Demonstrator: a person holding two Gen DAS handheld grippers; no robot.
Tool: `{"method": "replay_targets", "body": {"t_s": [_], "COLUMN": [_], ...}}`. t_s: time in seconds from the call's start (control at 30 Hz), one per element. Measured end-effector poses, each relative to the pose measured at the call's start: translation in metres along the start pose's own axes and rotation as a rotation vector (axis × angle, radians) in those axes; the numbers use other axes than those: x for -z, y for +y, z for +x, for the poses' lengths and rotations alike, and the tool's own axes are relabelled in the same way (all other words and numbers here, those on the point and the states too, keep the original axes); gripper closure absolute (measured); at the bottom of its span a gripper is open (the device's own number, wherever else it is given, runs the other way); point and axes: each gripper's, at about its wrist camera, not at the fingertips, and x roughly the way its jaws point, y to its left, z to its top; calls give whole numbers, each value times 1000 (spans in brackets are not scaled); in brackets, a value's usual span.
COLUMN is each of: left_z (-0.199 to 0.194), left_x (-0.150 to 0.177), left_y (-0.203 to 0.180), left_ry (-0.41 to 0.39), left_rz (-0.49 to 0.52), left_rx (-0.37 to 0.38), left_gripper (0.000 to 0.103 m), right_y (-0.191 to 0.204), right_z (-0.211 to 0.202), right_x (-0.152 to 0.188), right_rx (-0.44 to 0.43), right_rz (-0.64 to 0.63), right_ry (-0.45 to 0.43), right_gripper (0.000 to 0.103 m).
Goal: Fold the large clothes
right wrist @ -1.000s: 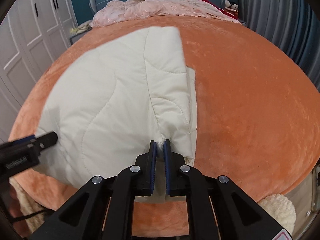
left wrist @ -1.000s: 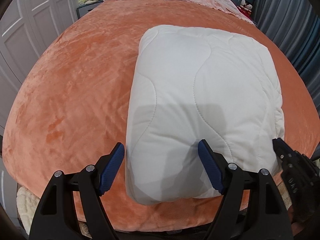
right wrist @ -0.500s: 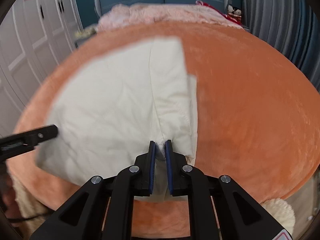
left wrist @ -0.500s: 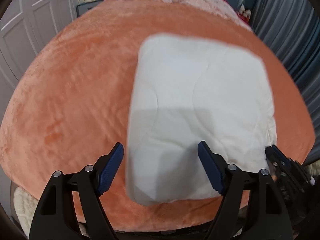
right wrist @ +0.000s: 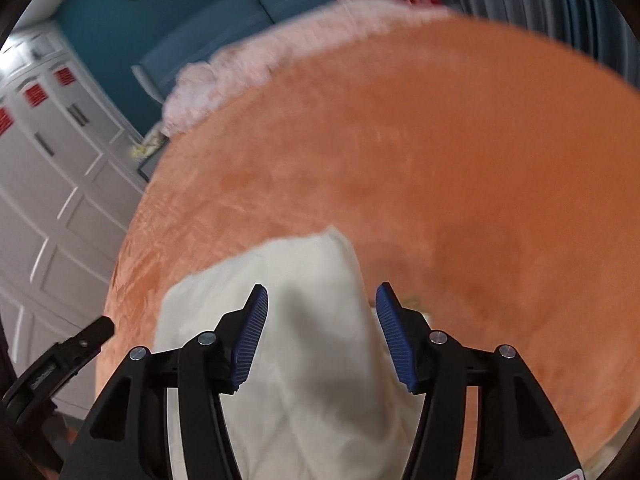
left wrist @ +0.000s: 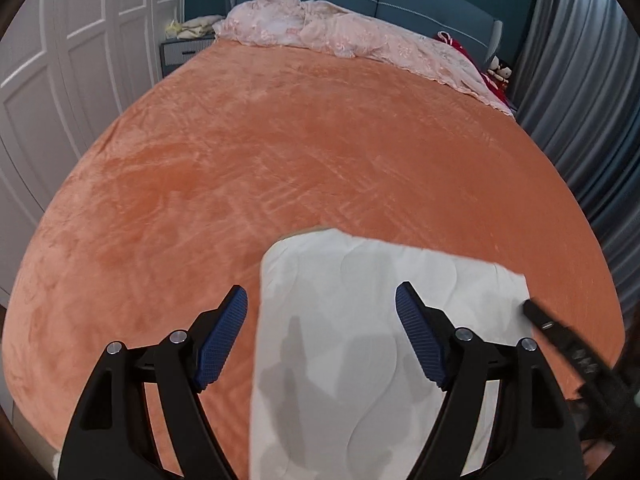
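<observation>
- A folded white quilted garment (left wrist: 360, 360) is seen lying on the orange plush bed (left wrist: 280, 160), near its foot edge.
- The left gripper (left wrist: 320, 336) is held apart, empty.
- The right gripper's (right wrist: 320, 336) jaws are opening above the garment, nothing clamped.

Both wrist views angled down, sharing quilt (left wrist: 360, 340) and bed (left wrist: 280, 140)

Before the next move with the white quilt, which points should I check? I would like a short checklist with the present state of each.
1. Left gripper open, nothing pinched: ok.
2. Right gripper free of the white quilt: ok, jaws are opening, pads do not press the cloth.
3. Quilt folded into a compact block: ok.
4. Quilt fully on the orange bedspread: cannot tell, near edge hidden.
5. Right wrist view sharp: not ok, blurred.
</observation>
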Motion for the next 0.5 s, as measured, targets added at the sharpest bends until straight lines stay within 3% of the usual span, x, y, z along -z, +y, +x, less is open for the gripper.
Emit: {"method": "replay_targets", "body": {"t_s": [0.03, 0.1, 0.23, 0.4, 0.5], "left_z": [6, 19, 34, 69, 77], "left_x": [-2, -5, 2, 25, 35], "left_y": [-3, -10, -22, -32, -36], "left_ry": [6, 20, 37, 97, 70], "left_rz": [6, 21, 41, 50, 71], "left_rx": [-1, -2, 14, -3, -42], "left_gripper": [29, 29, 29, 29, 27], "right_y": [-1, 3, -1, -15, -15], "right_z": [10, 15, -10, 12, 23], "right_x": [3, 13, 29, 44, 53], "right_rx": [-23, -43, 35, 168, 211], "right_rz": [3, -33, -94, -126, -171], "right_ry": [30, 29, -117, -108, -116], "right_gripper": [69, 93, 97, 97, 97]}}
